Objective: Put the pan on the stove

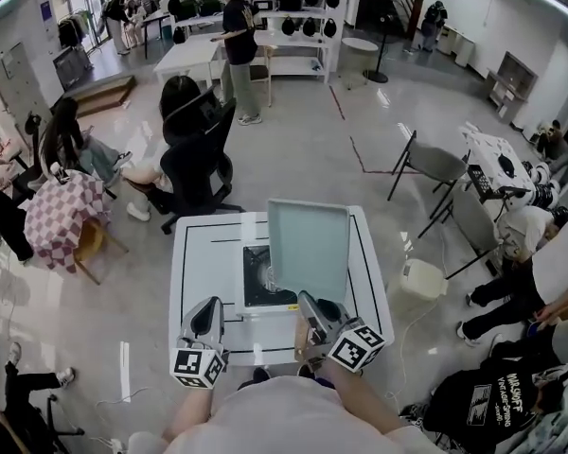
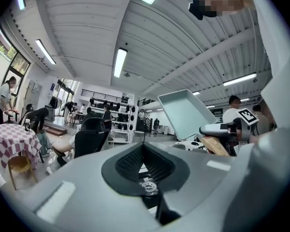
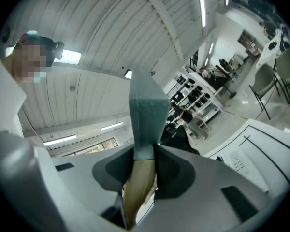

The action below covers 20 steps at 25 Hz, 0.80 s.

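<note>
A pale green square pan [image 1: 308,249] is tilted up on edge above the white table [image 1: 194,282]. My right gripper [image 1: 312,315] is shut on its wooden handle [image 3: 137,187], and the pan's body [image 3: 145,115] rises straight out of the jaws. A black stove [image 1: 256,287] lies flat in the table's middle, partly hidden behind the pan. My left gripper [image 1: 206,318] hovers over the table's near edge, left of the stove, shut with nothing between its jaws [image 2: 144,151]. From the left gripper view the pan [image 2: 186,112] and the right gripper [image 2: 222,129] show to the right.
A person sits in a black office chair [image 1: 185,149] just beyond the table. A grey folding chair [image 1: 435,164] stands at the far right, with a small white stool [image 1: 421,277] beside the table. People sit at the right and at a checkered table [image 1: 62,211] on the left.
</note>
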{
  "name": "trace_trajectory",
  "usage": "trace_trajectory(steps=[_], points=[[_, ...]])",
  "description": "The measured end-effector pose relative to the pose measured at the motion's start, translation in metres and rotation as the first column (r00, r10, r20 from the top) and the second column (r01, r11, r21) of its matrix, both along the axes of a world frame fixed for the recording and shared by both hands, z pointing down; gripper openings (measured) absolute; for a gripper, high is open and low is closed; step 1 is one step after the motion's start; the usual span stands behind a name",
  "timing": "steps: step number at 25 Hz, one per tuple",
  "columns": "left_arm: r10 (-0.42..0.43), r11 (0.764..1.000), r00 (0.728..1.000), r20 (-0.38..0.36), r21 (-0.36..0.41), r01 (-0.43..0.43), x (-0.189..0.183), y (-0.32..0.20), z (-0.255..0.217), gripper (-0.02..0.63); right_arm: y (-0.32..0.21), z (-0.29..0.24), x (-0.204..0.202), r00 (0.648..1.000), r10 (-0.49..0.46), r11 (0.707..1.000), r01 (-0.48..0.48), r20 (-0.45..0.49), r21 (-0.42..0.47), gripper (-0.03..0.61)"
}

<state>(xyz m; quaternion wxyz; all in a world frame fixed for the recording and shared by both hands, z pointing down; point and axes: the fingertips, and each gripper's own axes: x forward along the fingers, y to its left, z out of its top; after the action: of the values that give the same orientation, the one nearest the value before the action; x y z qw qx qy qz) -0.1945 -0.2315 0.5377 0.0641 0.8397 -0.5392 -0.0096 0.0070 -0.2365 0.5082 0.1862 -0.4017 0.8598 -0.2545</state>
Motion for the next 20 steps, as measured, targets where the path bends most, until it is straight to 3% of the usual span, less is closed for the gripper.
trace_trajectory(steps=[4,7,12,17,20], points=[[-0.023,0.999,1.0,-0.015,-0.027,0.023,0.006,-0.009,0.005,0.011,-0.024,0.026,-0.005,0.99,-0.1,0.987,0.111,0.104,-0.112,0.118],[-0.036,0.998,0.999,-0.008,-0.059,0.035,0.007,-0.008,0.014,0.011,-0.037,0.055,-0.011,0.971,-0.147,0.959,0.187,0.19,-0.213,0.118],[-0.046,0.992,0.999,0.005,-0.116,0.046,0.01,-0.008,0.035,0.011,-0.049,0.115,-0.024,0.929,-0.169,0.87,0.297,0.328,-0.393,0.118],[-0.059,0.986,0.998,0.007,-0.153,0.059,0.009,-0.013,0.048,0.011,-0.054,0.156,-0.037,0.899,-0.147,0.778,0.363,0.413,-0.513,0.118],[-0.067,0.983,0.998,0.005,-0.17,0.067,0.009,-0.016,0.055,0.011,-0.06,0.177,-0.042,0.875,-0.131,0.743,0.398,0.466,-0.539,0.118]])
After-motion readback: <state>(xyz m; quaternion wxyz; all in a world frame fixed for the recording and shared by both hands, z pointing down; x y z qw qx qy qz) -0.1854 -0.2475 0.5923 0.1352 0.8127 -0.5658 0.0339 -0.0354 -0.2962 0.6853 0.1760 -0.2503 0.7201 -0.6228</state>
